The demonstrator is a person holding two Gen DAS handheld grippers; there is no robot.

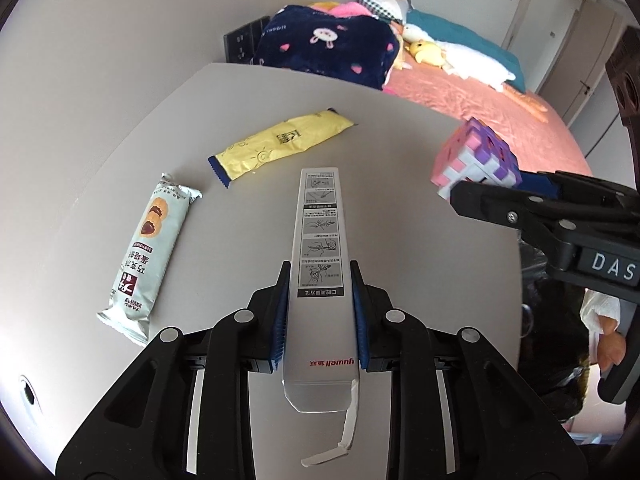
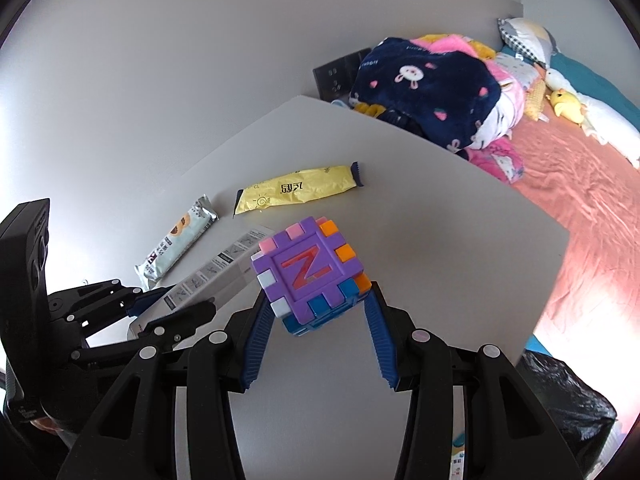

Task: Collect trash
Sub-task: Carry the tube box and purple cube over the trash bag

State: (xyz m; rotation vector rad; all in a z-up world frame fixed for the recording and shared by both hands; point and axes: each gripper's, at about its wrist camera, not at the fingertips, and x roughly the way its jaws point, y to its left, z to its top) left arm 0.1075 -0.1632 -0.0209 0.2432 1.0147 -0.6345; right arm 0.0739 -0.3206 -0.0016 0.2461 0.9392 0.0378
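My left gripper (image 1: 319, 276) is shut on a long grey-white yuwell carton (image 1: 320, 240), held lengthwise over the grey table (image 1: 380, 128); it also shows in the right wrist view (image 2: 216, 270). My right gripper (image 2: 318, 300) is shut on a purple foam letter cube (image 2: 308, 272), marked Z, above the table; the cube also shows at the right of the left wrist view (image 1: 476, 160). A yellow wrapper (image 1: 280, 144) and a pale green biscuit wrapper (image 1: 148, 248) lie flat on the table beyond the carton, also in the right wrist view: yellow (image 2: 298, 194), green (image 2: 176, 242).
A bed with a pink sheet (image 2: 580, 200), a navy blanket (image 2: 432, 88) and plush toys lies beyond the table's far edge. A black trash bag (image 2: 560, 400) sits below the table's right edge. A grey wall (image 1: 120, 40) borders the left.
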